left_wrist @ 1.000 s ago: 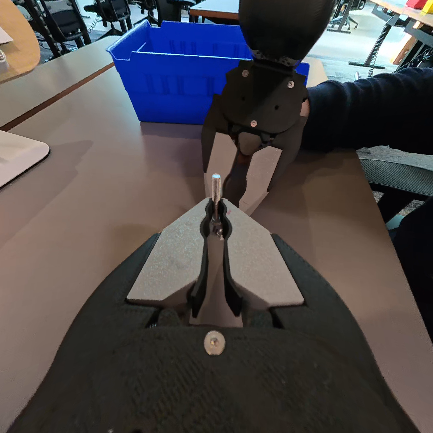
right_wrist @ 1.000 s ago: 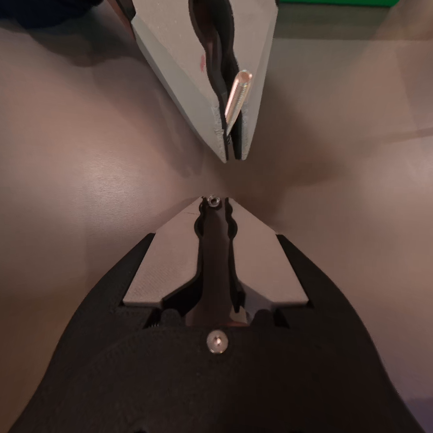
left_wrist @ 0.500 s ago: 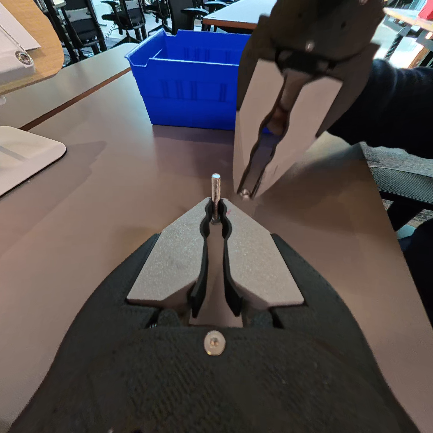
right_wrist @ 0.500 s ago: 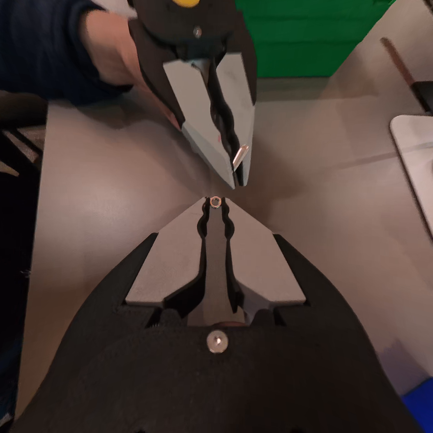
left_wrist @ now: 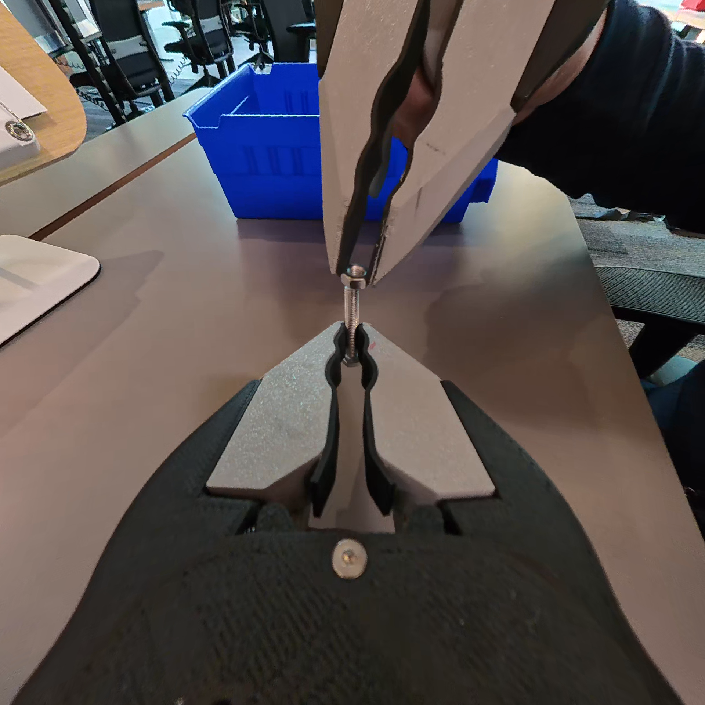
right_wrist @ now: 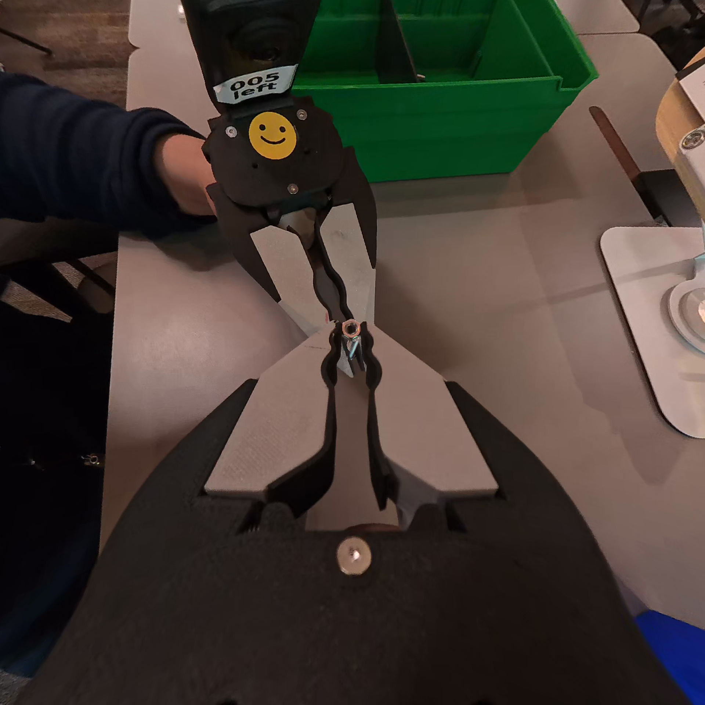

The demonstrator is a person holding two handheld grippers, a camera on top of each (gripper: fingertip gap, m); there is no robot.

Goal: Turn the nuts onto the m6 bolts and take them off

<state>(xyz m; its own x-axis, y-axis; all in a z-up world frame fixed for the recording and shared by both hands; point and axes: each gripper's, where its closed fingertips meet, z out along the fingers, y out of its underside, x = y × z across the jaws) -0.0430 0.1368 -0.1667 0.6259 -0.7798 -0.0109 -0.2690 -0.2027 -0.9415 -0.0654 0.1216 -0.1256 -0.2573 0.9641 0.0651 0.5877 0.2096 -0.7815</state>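
Observation:
My left gripper [left_wrist: 351, 331] is shut on a silver bolt [left_wrist: 351, 311], which stands upright with its thread pointing up and its head [left_wrist: 350, 360] between the pads. My right gripper [left_wrist: 356, 274] comes down from above in the left wrist view, shut on a silver hex nut [left_wrist: 353, 277] that sits on the top end of the bolt. In the right wrist view my right gripper [right_wrist: 350, 335] holds the nut [right_wrist: 350, 327] at its tips, with the bolt [right_wrist: 354, 345] seen below it and the left gripper's fingers [right_wrist: 343, 282] just beyond.
A blue bin [left_wrist: 267, 152] stands behind on the grey table [left_wrist: 152, 305]. A green bin [right_wrist: 438, 95] with dividers stands at the far side in the right wrist view. A white stand base [right_wrist: 648, 305] lies to the right there. A person's sleeved arm [right_wrist: 76, 160] holds the left gripper.
My right gripper has swung up and over with the nut and brought it down onto the top of the bolt. The left gripper keeps holding the bolt upright.

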